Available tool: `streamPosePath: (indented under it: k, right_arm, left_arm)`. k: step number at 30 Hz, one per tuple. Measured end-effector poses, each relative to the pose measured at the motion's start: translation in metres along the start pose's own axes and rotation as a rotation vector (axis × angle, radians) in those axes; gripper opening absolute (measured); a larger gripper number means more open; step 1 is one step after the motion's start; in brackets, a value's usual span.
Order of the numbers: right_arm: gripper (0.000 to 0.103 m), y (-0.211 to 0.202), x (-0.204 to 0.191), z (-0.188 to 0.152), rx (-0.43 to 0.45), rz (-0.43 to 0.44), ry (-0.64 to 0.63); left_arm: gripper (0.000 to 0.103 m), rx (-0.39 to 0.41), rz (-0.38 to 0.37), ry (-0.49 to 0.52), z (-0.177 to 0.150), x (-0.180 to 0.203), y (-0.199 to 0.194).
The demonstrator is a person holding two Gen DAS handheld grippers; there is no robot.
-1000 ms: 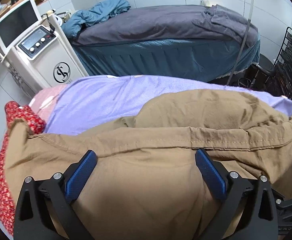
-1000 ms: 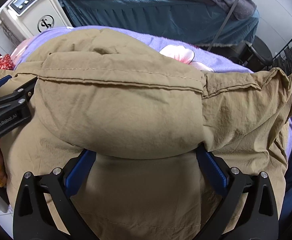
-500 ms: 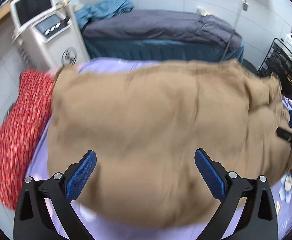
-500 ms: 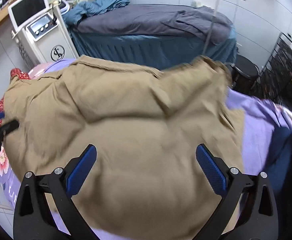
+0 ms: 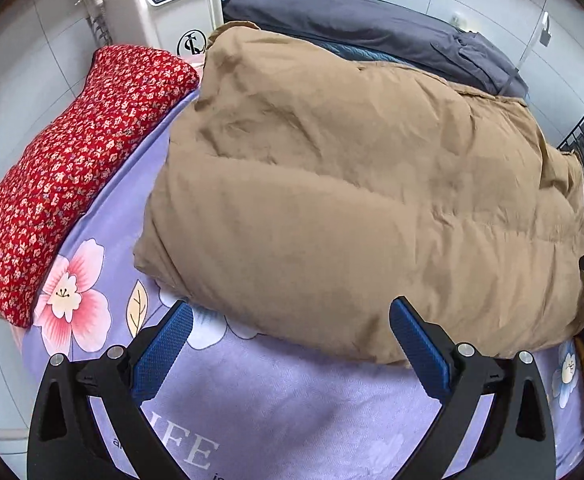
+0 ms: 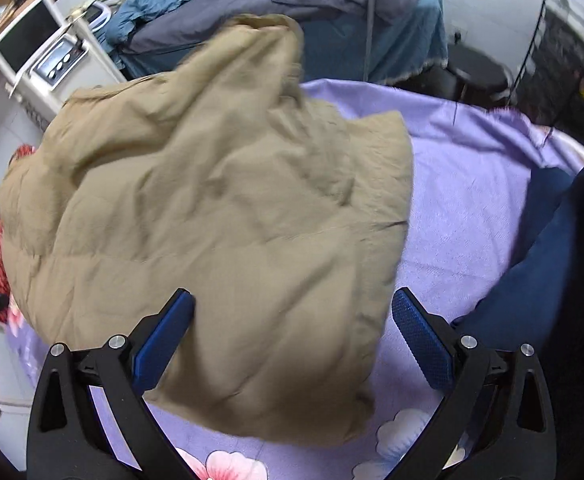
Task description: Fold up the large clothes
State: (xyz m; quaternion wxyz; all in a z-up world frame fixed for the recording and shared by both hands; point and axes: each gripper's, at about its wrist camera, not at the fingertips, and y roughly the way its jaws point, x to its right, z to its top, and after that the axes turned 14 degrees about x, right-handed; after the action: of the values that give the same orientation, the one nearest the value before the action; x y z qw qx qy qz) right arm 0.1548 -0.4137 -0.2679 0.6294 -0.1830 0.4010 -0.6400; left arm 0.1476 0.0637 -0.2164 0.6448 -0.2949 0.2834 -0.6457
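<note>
The tan padded coat (image 5: 351, 200) is spread mid-frame on the lilac bed sheet (image 5: 292, 412). Left gripper (image 5: 292, 340) and right gripper (image 6: 292, 328) are held wide open, empty. A fold appears due next; an edge must be pinched.

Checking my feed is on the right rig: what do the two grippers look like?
Both match: the left gripper and right gripper have black angular frames with silver screw heads, and each finger carries a blue pad with a fine dimpled texture. No cables or markings show.
</note>
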Motion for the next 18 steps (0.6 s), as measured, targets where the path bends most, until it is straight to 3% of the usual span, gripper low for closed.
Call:
streamPosePath:
  k: [7,12,18]
  right_arm:
    - [0.098,0.046,0.020,0.008,-0.109,0.104,0.061]
    - [0.098,0.079,0.042,0.006,-0.207,0.174,0.220]
    - [0.099,0.096,0.058,-0.001,-0.215,0.256,0.286]
  left_arm:
    - [0.097,-0.043,-0.059,-0.022,0.012,-0.010,0.009]
    - [0.097,-0.035,-0.049,-0.036,0.019,-0.019,0.010]
    - [0.097,-0.042,-0.051,-0.054,0.023,-0.027,0.014]
